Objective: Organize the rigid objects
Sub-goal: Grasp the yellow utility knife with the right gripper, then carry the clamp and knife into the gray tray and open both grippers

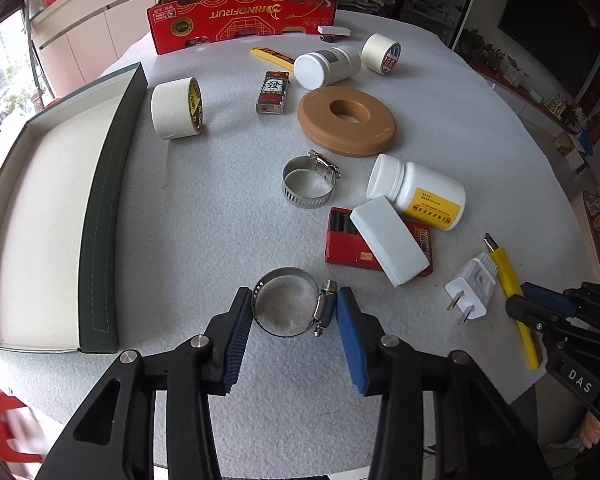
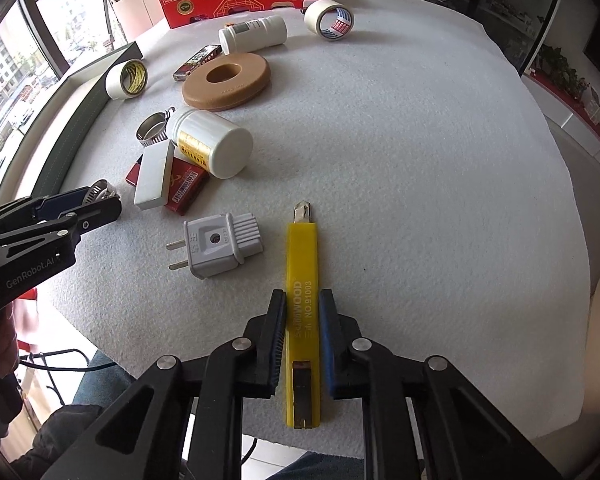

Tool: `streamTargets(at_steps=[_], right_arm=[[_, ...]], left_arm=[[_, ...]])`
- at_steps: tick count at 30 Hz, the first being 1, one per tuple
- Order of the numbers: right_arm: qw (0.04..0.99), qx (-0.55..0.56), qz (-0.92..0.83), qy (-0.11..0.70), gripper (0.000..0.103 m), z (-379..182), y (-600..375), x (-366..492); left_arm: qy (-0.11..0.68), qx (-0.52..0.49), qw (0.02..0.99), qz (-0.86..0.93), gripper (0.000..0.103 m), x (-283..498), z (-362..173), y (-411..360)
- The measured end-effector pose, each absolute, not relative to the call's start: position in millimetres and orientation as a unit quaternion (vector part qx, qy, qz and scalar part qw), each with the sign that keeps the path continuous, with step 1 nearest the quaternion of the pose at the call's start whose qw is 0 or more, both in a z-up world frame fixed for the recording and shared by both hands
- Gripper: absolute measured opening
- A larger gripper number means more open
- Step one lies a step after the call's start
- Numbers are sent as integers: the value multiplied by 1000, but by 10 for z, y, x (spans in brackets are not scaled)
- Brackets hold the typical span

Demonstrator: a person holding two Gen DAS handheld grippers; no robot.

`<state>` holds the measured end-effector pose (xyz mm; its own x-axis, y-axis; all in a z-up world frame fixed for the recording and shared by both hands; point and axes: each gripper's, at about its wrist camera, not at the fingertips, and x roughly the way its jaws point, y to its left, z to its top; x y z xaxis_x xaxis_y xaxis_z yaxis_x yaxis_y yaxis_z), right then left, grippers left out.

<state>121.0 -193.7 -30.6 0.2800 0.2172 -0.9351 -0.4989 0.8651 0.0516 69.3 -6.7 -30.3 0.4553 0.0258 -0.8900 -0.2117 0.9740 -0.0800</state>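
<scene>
A steel hose clamp (image 1: 288, 273) lies on the white felt table near its front edge. My left gripper (image 1: 294, 295) points down over it, one blue pad against the band and the other against the screw housing, shut on it. To the right, a yellow utility knife (image 2: 302, 248) lies lengthwise with its blade tip pointing away. My right gripper (image 2: 302, 296) is shut on the knife's body near the middle. The left wrist view shows the knife (image 1: 508, 276) and the right gripper (image 1: 540, 304) at the right edge.
An open box with a dark green wall (image 1: 100, 220) sits at the left. Ahead lie a white plug (image 2: 216, 246), a white block on a red box (image 1: 388, 240), two white bottles, a second hose clamp (image 1: 308, 184), a tan ring (image 1: 346, 120), two tape rolls, and a red carton (image 1: 240, 16) at the back.
</scene>
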Motion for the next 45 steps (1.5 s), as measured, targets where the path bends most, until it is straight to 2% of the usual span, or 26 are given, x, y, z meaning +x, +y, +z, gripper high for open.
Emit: streamTargets(at_steps=[12,18,32,45], right_arm=[[800,-46,238,549,17,-11,-2197,1219],[801,-35,257,540,17,176,-2021,1226],[797,-75,364,477,17,771,-860,1171],[759,-135,466,434,17,985,569,1067]], left_arm=[[480,-111,867,79,46,529,10,-13],[450,-131,878,101,46,422,293,220],[382,-154,890,197,46,90,824,965],[360,-184,863,302,46,63,853,1795]])
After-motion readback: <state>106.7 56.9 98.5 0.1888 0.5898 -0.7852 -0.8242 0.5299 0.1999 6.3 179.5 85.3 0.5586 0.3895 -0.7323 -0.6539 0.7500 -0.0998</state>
